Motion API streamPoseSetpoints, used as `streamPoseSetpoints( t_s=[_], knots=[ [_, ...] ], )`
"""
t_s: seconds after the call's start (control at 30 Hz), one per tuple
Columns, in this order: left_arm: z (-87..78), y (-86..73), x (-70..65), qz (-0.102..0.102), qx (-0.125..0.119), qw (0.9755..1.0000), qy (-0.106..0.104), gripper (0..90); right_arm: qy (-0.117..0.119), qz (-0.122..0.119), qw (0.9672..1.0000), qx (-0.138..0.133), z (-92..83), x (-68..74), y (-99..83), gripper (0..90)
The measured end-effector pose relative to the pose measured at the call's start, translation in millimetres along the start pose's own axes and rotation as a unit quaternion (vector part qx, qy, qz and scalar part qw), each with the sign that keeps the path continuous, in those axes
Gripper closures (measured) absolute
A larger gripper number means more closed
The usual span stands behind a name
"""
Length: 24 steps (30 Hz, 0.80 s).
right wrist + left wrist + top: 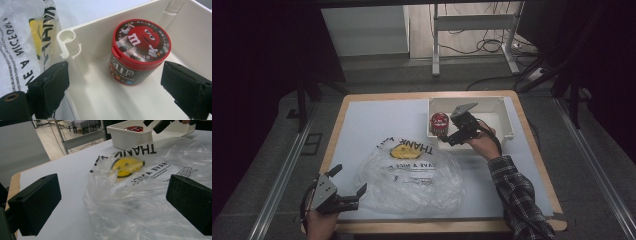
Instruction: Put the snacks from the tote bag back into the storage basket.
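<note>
We take the clear plastic bag (412, 175) at the middle of the table (362, 120) as our landmark. Nearest us, at the bag's near left corner, the left gripper (349, 186) rests in a hand with its jaws spread wide and nothing between them. From the left gripper view we see the bag's crumpled film (140, 202) lying just ahead between those open jaws, its yellow smiley print (127, 166) and black "THANK" lettering plain, detail the high view only hints at.

Beyond the bag, at its far right, stands a white plastic bin (507, 122) with a red-lidded candy tub (439, 122) upright in its left end. The right gripper (447, 134) hovers at the bin's near left corner. In the right gripper view we see its jaws open, straddling the tub (140, 52) without touching it, one jaw outside the bin wall (82, 50), and the lid's red cartoon character, which the high view leaves too small to read.
</note>
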<state>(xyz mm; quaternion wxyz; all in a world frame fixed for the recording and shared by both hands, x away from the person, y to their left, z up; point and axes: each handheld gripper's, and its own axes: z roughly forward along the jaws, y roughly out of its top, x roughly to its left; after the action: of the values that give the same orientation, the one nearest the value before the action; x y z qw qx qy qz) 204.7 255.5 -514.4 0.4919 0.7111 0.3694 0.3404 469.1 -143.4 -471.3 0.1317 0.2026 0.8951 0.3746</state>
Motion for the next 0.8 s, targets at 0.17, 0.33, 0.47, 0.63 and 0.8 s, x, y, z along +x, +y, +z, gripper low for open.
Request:
streamPoseSetpoints(
  t_s=[0.17, 0.33, 0.47, 0.63, 0.8],
  knots=[
    [0.1, 0.0, 0.0, 0.000, 0.000, 1.0000, 0.000, 0.0, -0.001, -0.002, 1.0000, 0.000, -3.5, 2.6, -1.7, 8.6],
    [0.1, 0.1, -0.2, 0.001, 0.001, 1.0000, -0.001, 0.0, -0.002, -0.001, 1.0000, -0.006, -8.8, 5.3, -3.2, 8.6],
    [-0.2, 0.0, 0.1, 0.000, 0.000, 1.0000, 0.000, 0.0, -0.001, -0.005, 1.0000, -0.007, -11.0, 9.4, -4.5, 8.6],
    [-0.3, -0.1, 0.1, 0.000, 0.000, 1.0000, 0.000, 0.0, -0.001, -0.006, 1.0000, -0.007, -13.6, 12.8, -6.3, 8.6],
    [-0.4, -0.1, 0.1, -0.001, 0.000, 1.0000, 0.000, 0.0, 0.001, -0.007, 0.9999, -0.013, -17.1, 16.1, -6.5, 8.6]
  ],
)
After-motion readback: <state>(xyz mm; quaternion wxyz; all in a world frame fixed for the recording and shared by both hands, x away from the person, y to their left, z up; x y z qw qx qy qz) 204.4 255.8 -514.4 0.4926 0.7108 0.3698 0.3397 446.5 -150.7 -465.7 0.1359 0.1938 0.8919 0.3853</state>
